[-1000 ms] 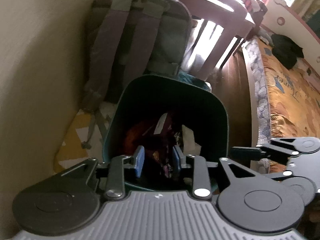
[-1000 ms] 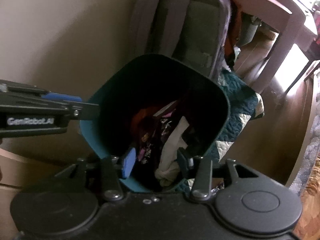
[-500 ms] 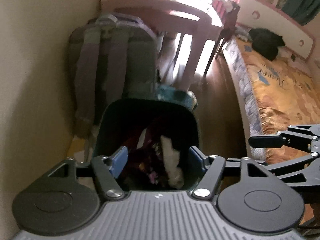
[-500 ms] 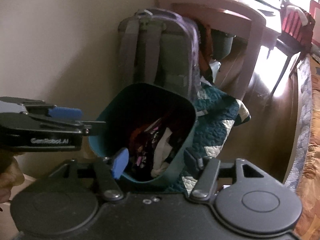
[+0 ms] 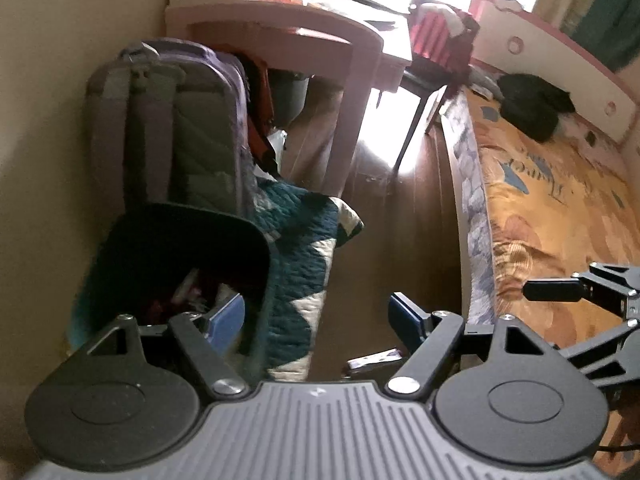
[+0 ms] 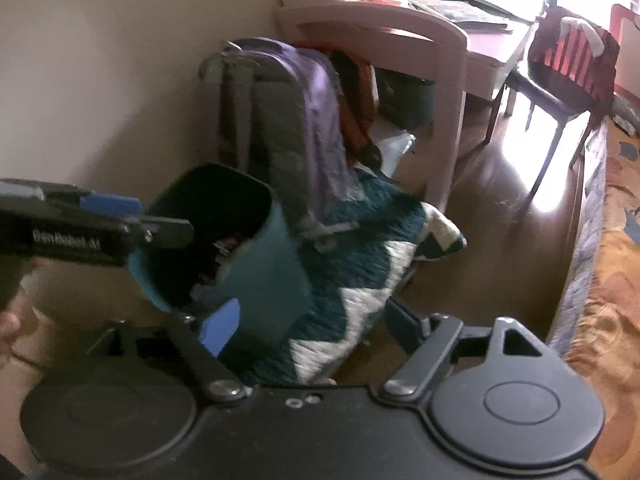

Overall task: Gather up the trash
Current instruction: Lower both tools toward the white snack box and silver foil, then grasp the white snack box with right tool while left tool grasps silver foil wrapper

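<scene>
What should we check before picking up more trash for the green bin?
1. Left tool empty: ok, its jaws have just been opening and nothing is between them.
2. Right tool empty: ok, its jaws have just been opening, nothing held.
3. Green bin upright and open: ok, beside the backpack.
4. Room left in the bin: cannot tell, trash shows inside but the bin is dark.
5. More trash to fetch: ok, a shiny wrapper-like scrap lies on the floor near the quilt.

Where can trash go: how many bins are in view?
2. The teal bin by the wall, before the backpack; a dark bin, partly hidden, under the desk. More may be hidden.
</scene>
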{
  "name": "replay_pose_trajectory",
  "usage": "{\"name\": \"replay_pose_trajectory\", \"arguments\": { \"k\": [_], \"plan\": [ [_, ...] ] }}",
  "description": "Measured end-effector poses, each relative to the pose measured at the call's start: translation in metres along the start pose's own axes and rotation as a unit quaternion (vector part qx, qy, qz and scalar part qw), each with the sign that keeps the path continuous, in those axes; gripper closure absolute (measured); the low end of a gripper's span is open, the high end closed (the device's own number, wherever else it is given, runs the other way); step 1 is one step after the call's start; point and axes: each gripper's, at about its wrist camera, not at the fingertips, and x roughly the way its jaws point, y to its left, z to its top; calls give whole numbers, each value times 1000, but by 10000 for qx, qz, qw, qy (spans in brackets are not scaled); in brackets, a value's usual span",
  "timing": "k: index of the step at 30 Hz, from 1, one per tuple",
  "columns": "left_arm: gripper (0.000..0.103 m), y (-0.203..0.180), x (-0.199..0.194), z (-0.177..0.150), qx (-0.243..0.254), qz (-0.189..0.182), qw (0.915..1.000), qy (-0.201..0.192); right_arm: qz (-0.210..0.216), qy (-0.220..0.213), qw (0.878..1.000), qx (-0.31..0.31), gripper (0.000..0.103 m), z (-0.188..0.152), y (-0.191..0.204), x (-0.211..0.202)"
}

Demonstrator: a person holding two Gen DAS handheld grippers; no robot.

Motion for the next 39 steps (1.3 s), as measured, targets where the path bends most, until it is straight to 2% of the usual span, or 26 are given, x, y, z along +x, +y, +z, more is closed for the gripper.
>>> {"name": "replay_pose_trajectory", "arguments": {
  "k": [3, 6, 8, 12, 16, 19, 22, 24, 27, 32, 39],
  "plan": [
    [23, -26, 20, -5, -319, -22, 9995, 0, 69, 125, 9994, -301, 13, -10, -39, 5],
    [13, -47, 46, -13, -561, -155, 9983, 90, 98, 306, 9975, -628, 5, -21, -72, 18],
    [3, -57, 66, -22, -550, -216, 9981, 179, 92, 458, 9958, -791, 2, -30, -88, 33],
    [3, -68, 126, -48, -339, -371, 9973, 537, 133, 747, 9926, -949, 0, -56, -115, 76],
    [2, -70, 209, -88, -89, -356, 9942, 1007, 124, 1055, 9905, -873, 0, -89, -142, 142],
    [3, -72, 272, -119, 173, -133, 9905, 1355, -17, 1217, 9875, -999, 0, -121, -161, 200],
    [3, -74, 334, -158, 330, -156, 9863, 1609, -257, 1363, 9849, -1036, 0, -153, -183, 257],
    [2, -73, 375, -183, 349, -172, 9829, 1802, -233, 1566, 9837, -855, 1, -176, -201, 297],
    [3, -73, 435, -218, 260, -192, 9772, 2097, -231, 1849, 9780, -941, 2, -209, -217, 351],
    [3, -74, 510, -268, 201, 32, 9751, 2206, -91, 2161, 9660, -1419, 5, -255, -233, 436],
    [3, -72, 588, -313, 167, 339, 9732, 2269, 99, 2324, 9499, -2086, 6, -285, -248, 517]
  ]
}}
